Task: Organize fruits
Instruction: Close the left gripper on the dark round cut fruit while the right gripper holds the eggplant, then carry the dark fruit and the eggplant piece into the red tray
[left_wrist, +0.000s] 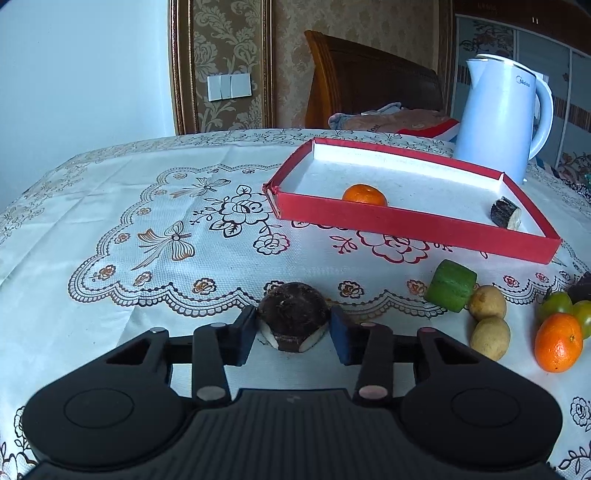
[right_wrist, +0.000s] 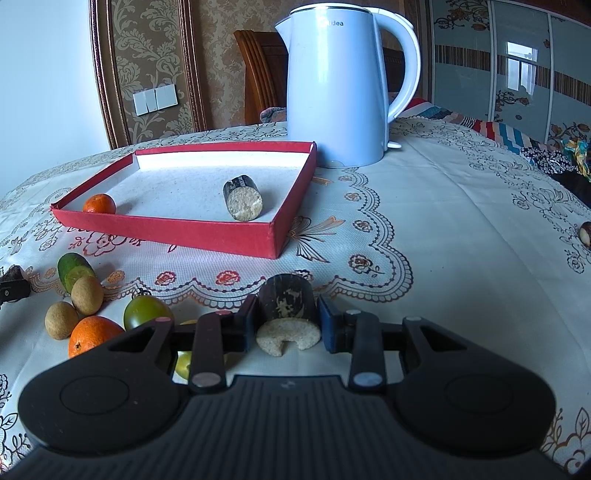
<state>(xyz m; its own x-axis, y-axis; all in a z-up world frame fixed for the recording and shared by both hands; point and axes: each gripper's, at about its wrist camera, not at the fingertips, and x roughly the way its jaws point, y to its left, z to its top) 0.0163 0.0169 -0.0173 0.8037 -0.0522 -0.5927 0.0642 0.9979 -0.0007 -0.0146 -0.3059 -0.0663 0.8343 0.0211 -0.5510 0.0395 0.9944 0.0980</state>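
My left gripper (left_wrist: 293, 326) is shut on a dark brown water chestnut (left_wrist: 293, 314) just above the tablecloth. My right gripper (right_wrist: 288, 325) is shut on a dark sugarcane piece (right_wrist: 286, 306) with a pale cut end. The red box (left_wrist: 406, 221), also in the right wrist view (right_wrist: 207, 236), holds a small orange (left_wrist: 365, 195) (right_wrist: 99, 204) and another sugarcane piece (left_wrist: 506, 213) (right_wrist: 242, 203). Loose on the cloth lie a green cucumber chunk (left_wrist: 450, 285) (right_wrist: 75, 272), two longans (left_wrist: 487, 302) (right_wrist: 87, 295), an orange (left_wrist: 557, 342) (right_wrist: 92, 334) and green tomatoes (left_wrist: 556, 303) (right_wrist: 146, 312).
A white electric kettle (left_wrist: 498, 114) (right_wrist: 336, 85) stands just behind the box. A wooden chair (left_wrist: 369, 77) with cloth on it is behind the table. A small dark piece (right_wrist: 585, 233) lies near the right table edge. The left gripper's tip (right_wrist: 13, 290) shows at the left edge.
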